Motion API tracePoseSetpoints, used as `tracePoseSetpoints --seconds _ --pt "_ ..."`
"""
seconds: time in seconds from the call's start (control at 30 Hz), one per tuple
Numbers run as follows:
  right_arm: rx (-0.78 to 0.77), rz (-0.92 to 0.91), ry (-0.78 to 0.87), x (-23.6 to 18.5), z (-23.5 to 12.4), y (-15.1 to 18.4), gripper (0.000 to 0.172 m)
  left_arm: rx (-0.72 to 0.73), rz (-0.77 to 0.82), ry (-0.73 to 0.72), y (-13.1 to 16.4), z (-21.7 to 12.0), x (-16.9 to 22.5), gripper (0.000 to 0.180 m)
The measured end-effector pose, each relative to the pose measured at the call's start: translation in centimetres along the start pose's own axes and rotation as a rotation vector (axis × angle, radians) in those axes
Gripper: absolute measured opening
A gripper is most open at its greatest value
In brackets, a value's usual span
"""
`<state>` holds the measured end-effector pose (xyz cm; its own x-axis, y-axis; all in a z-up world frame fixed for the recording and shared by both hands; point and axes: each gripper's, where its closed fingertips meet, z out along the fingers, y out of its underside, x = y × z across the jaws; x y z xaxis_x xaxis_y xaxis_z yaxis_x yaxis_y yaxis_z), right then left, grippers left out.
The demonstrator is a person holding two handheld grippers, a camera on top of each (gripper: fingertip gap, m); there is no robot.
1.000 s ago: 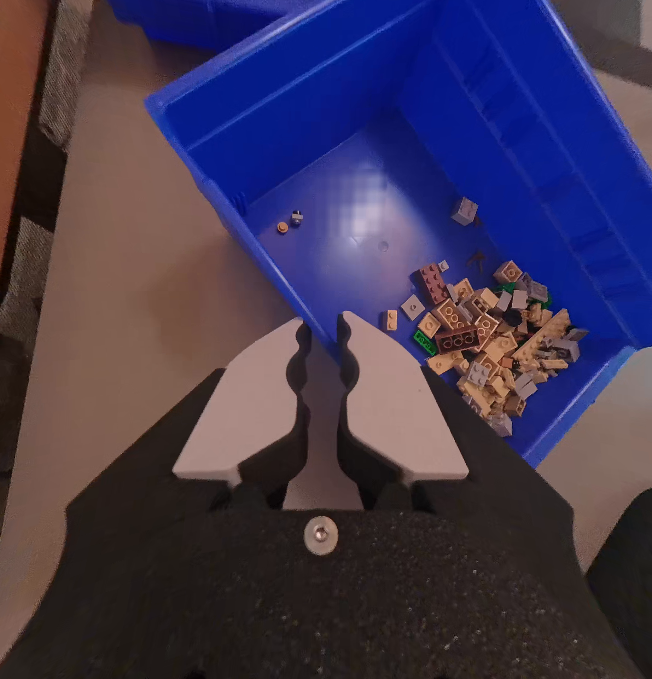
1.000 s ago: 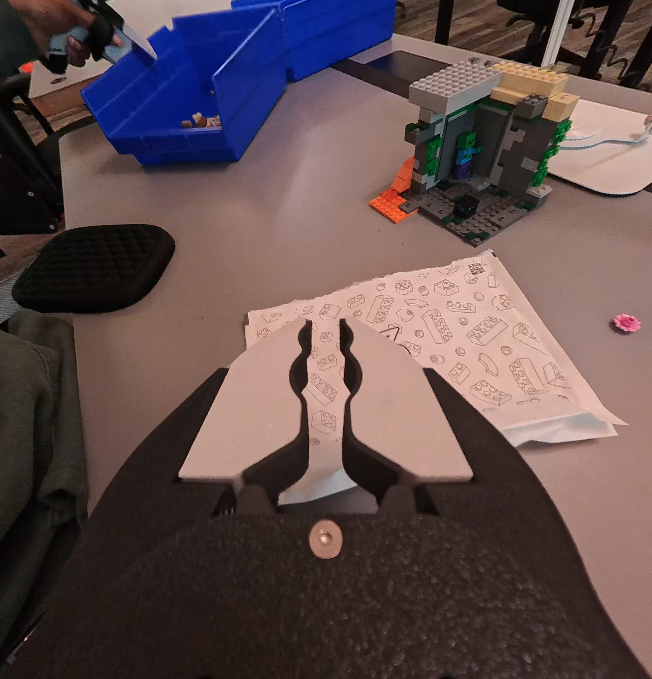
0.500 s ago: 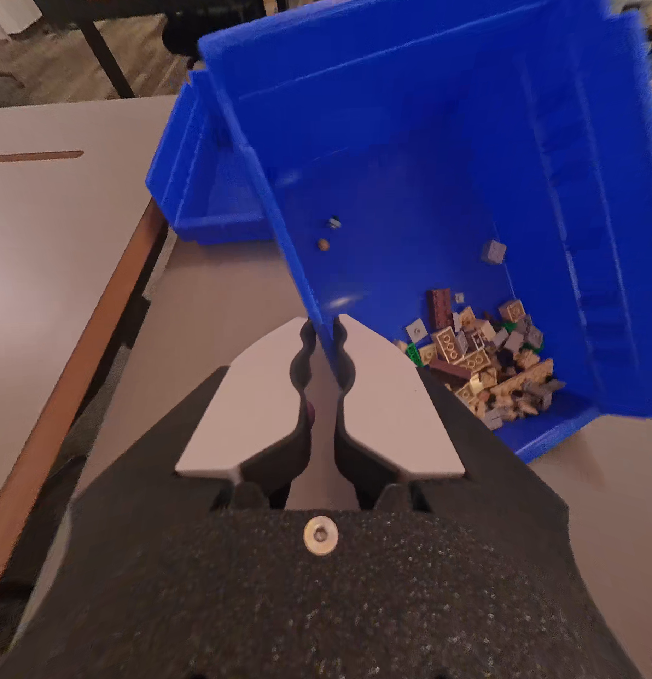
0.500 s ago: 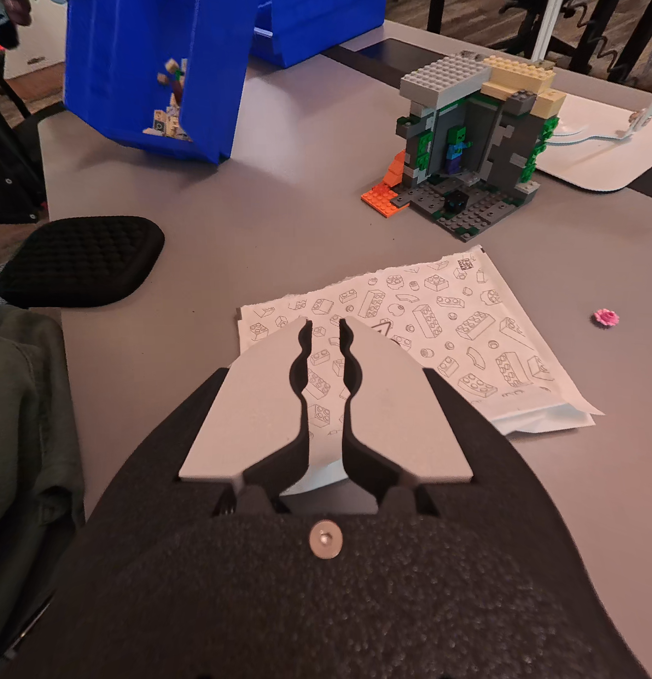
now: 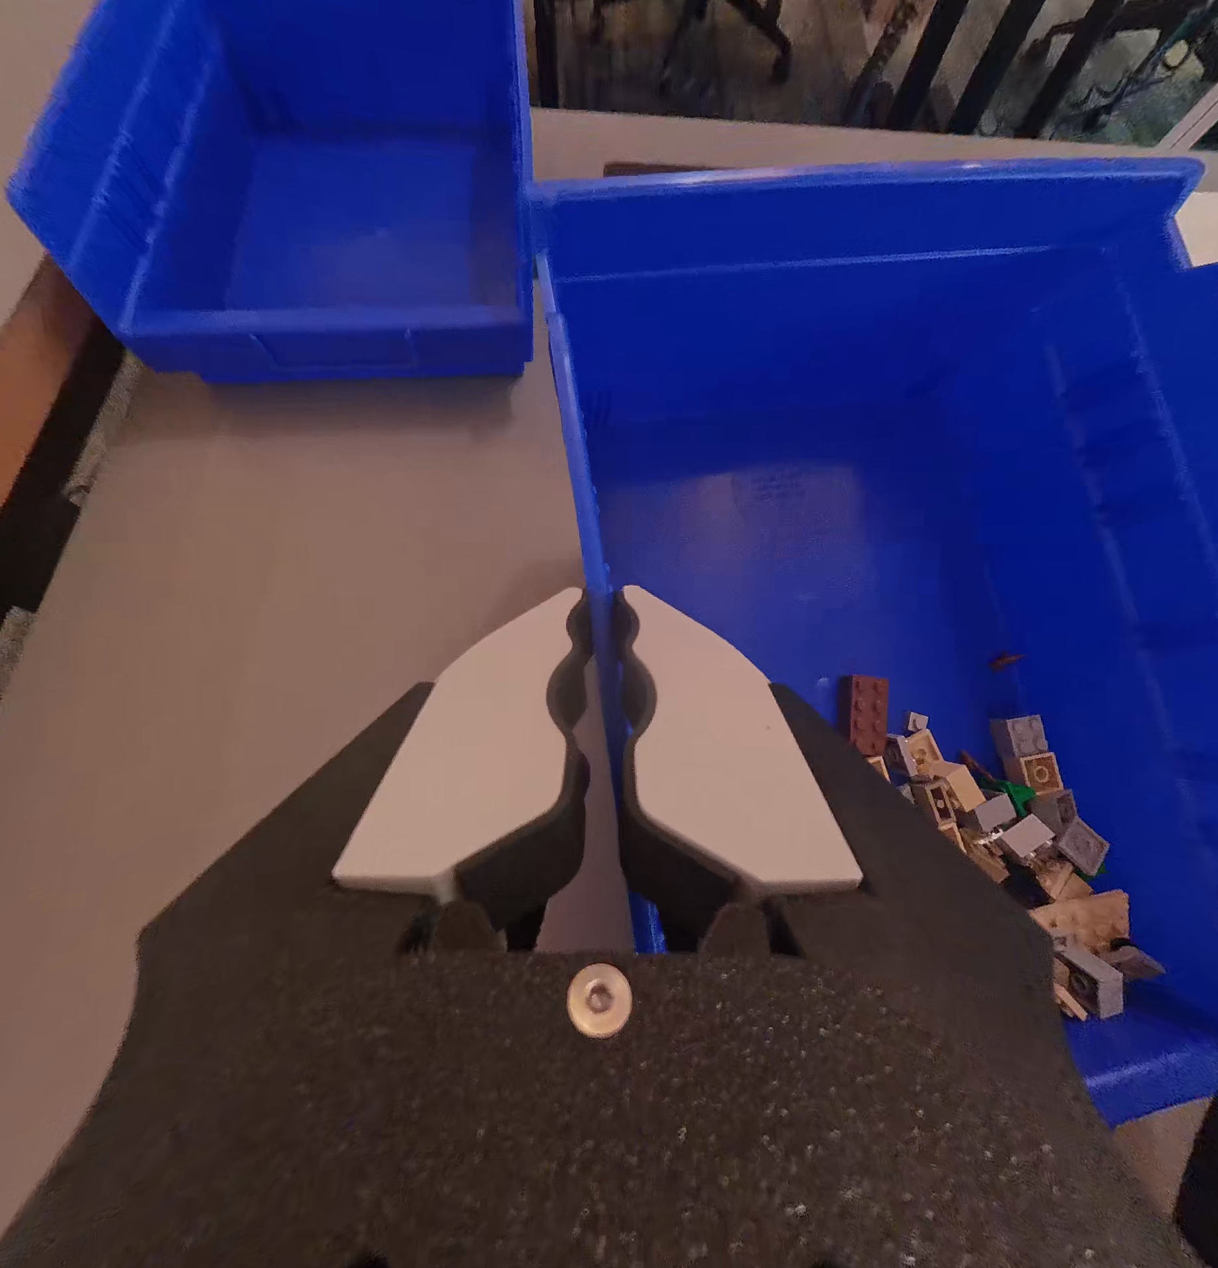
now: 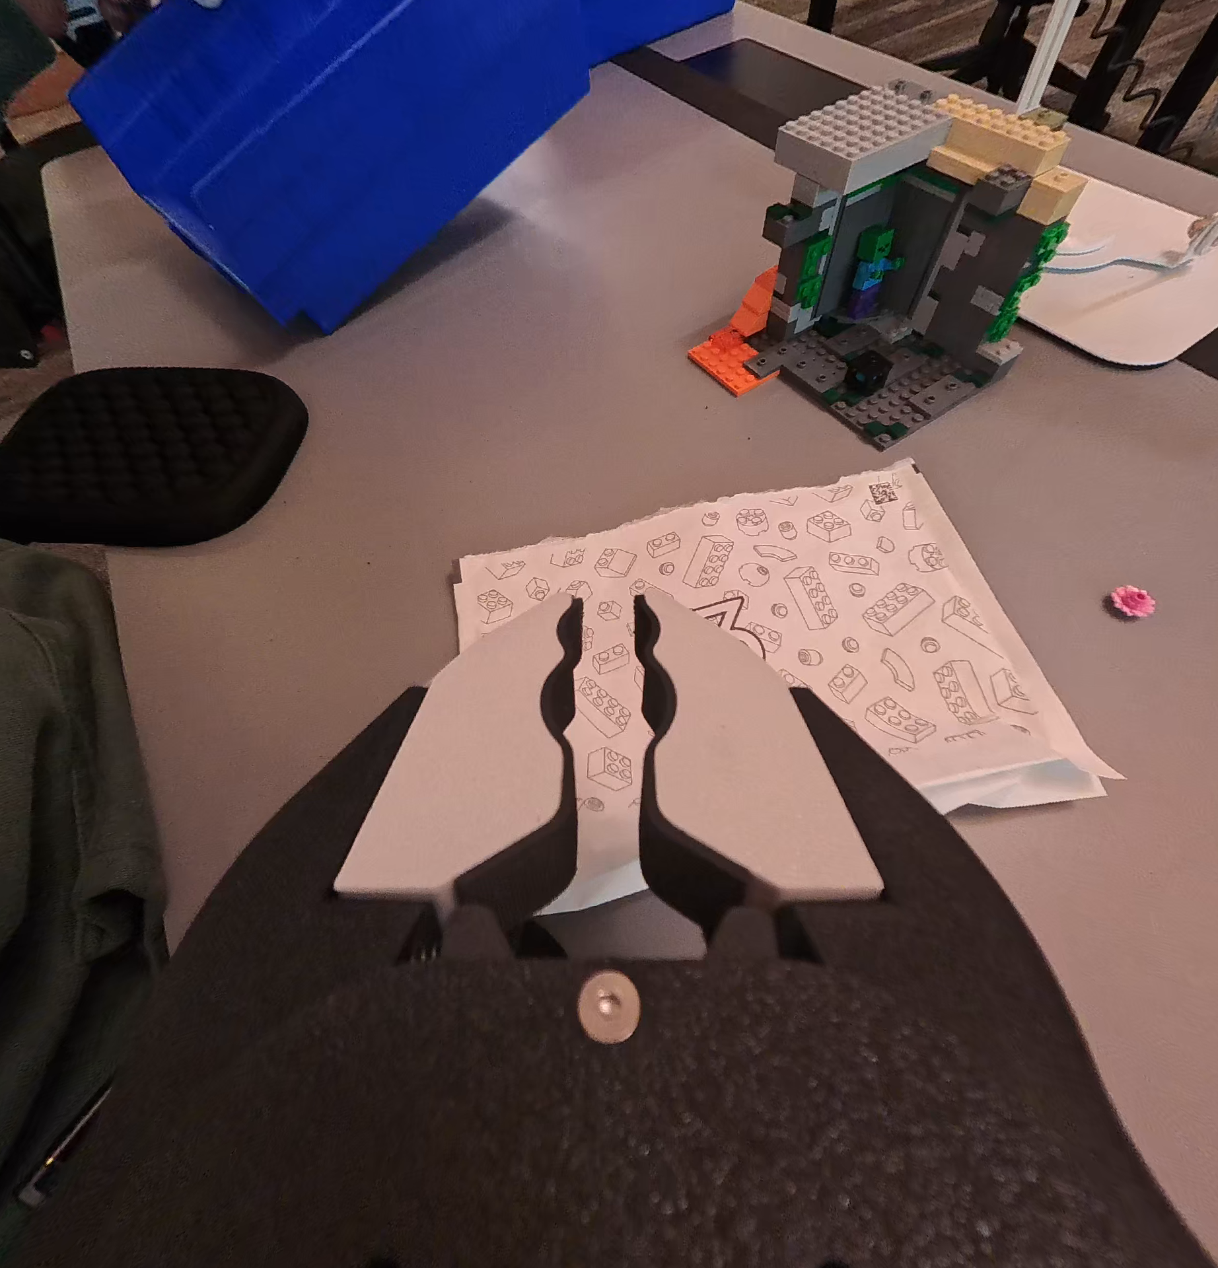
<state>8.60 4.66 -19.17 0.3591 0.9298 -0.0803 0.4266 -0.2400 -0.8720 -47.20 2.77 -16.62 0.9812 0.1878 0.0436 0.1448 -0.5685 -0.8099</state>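
Observation:
My left gripper (image 5: 601,595) is shut on the left side wall of a blue bin (image 5: 867,494); the thin wall runs between both pads. The bin is lifted and tilted, and a pile of small tan, grey and brown bricks (image 5: 1004,844) lies in its lower right corner. In the right wrist view the same bin (image 6: 359,151) hangs tilted above the table at the far left. My right gripper (image 6: 607,604) is open and empty, hovering over a white paper bag (image 6: 833,617) printed with brick outlines.
A second, empty blue bin (image 5: 304,226) stands behind on the grey table (image 5: 284,549). A built brick model (image 6: 915,254) stands at the far right, a pink flower piece (image 6: 1132,602) right of the bag, a black pad (image 6: 139,453) at the left edge. The tips of one gripper are about 55 centimeters away from the tips of the other.
My left gripper closed on the bin's side wall and lifted and tilted the bin; the bricks slid into its lower corner. My right gripper stayed open over the paper bag.

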Motion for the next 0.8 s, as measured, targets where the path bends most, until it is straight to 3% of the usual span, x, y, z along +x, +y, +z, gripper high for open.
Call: tracePoseSetpoints --seconds 0.37,0.6,0.7,0.77,0.8 --pt "-0.011 -0.003 -0.008 0.0 0.7 0.1 0.014 -0.191 0.027 -0.012 2.1 3.5 -1.1 0.012" --pt "-0.003 -0.001 -0.013 0.4 0.7 0.1 0.014 -0.327 0.133 -0.010 4.7 1.0 -1.1 0.046" --pt "0.002 0.002 -0.021 0.5 0.8 0.1 0.014 -0.425 0.124 0.087 7.2 1.1 0.0 0.047" --pt "-0.001 0.006 -0.018 0.6 0.9 0.1 0.014 -0.459 0.098 0.166 8.1 1.5 1.1 0.025" --pt "-0.006 0.008 -0.011 0.8 0.9 0.2 0.014 -0.468 0.087 0.157 8.2 1.6 0.9 0.023"
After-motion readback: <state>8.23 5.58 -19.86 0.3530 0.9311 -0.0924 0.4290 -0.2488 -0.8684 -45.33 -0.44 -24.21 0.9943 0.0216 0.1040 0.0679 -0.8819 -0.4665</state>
